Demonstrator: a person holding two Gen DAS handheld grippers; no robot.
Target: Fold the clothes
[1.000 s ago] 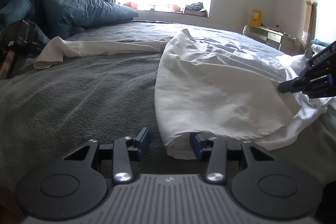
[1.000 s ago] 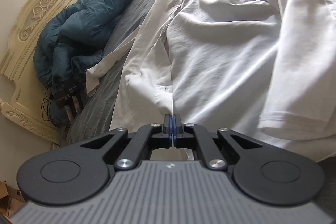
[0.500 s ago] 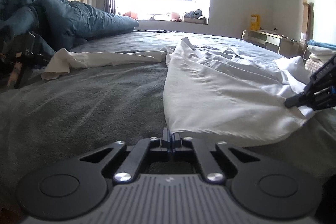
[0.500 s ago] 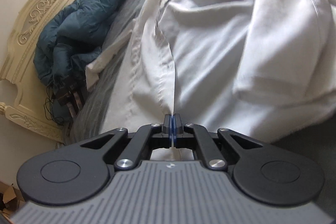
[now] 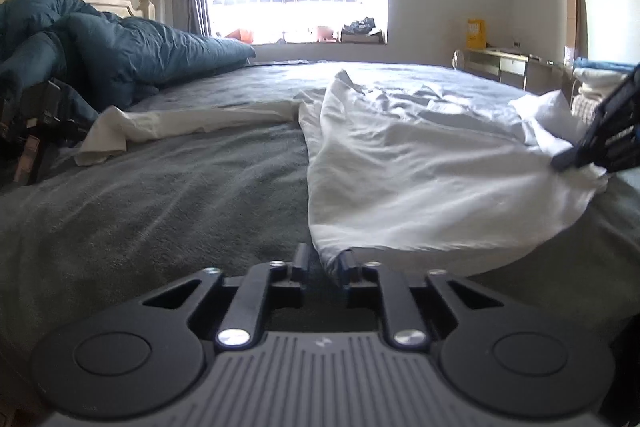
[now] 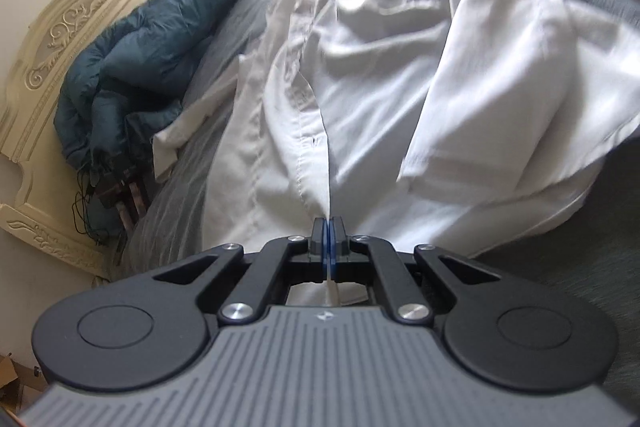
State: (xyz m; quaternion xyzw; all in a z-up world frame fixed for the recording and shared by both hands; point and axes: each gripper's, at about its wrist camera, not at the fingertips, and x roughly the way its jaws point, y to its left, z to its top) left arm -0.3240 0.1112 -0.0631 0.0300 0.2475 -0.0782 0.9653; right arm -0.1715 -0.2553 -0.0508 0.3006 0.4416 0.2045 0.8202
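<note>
Early stage: white shirt [image 5: 420, 179] spread unfolded on bed [image 5: 160, 211], right gripper [image 6: 328, 239] clamped on hem, left gripper [image 5: 323, 263] opening around near corner; every fold remains.

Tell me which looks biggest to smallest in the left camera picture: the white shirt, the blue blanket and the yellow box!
1. white shirt, largest.
2. blue blanket, next, though it lies farther back.
3. yellow box, smallest, but it is far away by the wall.
</note>
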